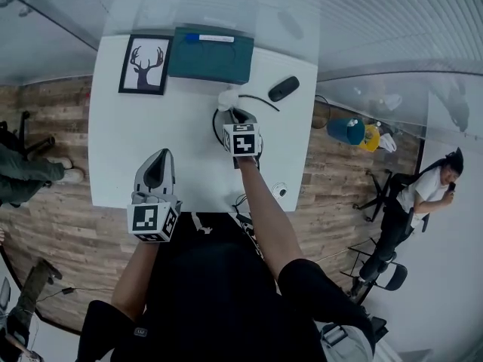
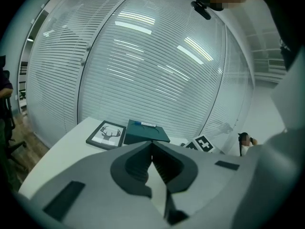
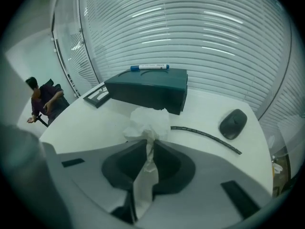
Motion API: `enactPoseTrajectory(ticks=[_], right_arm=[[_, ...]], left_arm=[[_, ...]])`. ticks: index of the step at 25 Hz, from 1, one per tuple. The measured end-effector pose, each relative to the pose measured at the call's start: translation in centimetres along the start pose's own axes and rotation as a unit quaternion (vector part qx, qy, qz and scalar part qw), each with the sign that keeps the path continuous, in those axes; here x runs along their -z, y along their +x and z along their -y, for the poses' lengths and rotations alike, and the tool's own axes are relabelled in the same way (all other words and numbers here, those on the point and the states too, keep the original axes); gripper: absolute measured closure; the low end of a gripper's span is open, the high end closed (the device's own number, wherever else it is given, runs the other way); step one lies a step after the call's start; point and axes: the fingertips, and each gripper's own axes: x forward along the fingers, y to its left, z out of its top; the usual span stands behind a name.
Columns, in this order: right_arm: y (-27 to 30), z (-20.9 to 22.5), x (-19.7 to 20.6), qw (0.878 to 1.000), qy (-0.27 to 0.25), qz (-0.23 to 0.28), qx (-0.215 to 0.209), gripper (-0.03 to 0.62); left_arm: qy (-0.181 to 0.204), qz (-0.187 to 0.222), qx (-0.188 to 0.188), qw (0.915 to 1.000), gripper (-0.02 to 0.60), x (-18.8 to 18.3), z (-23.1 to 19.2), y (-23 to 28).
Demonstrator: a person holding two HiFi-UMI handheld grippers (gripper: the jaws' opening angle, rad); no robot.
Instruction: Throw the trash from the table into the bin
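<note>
I am squeezing the white paper trash with my right tool. It is sitting on the tabletop by the far dark box. My left tool is hanging clenched, empty. The bin is waiting.

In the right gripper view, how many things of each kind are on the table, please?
Crumpled tissue, in the right claw: 1
Dark green box: 1
Marker on the box: 1
Picture frame: 1
Mouse: 1
Black cable strip: 1
Total: 6

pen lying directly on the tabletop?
No, the pen lies on top of the dark green box, which stands on the table.
</note>
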Motion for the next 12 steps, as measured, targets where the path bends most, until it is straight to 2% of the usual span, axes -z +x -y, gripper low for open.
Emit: enactPoseTrajectory(ticks=[5,12], right_arm=[[-4.7,-1.8,-0.8,0.998,-0.004,0.056,-0.01,0.543],[-16.3,-5.3,-0.6,0.987,-0.018,0.155,-0.041,0.543]], left_arm=[[0.008,0.014,0.007,0.9999,0.575,-0.4,1.4,-1.2],[0.036,0.036,0.037,0.998,0.575,-1.1,6.5,-5.1]])
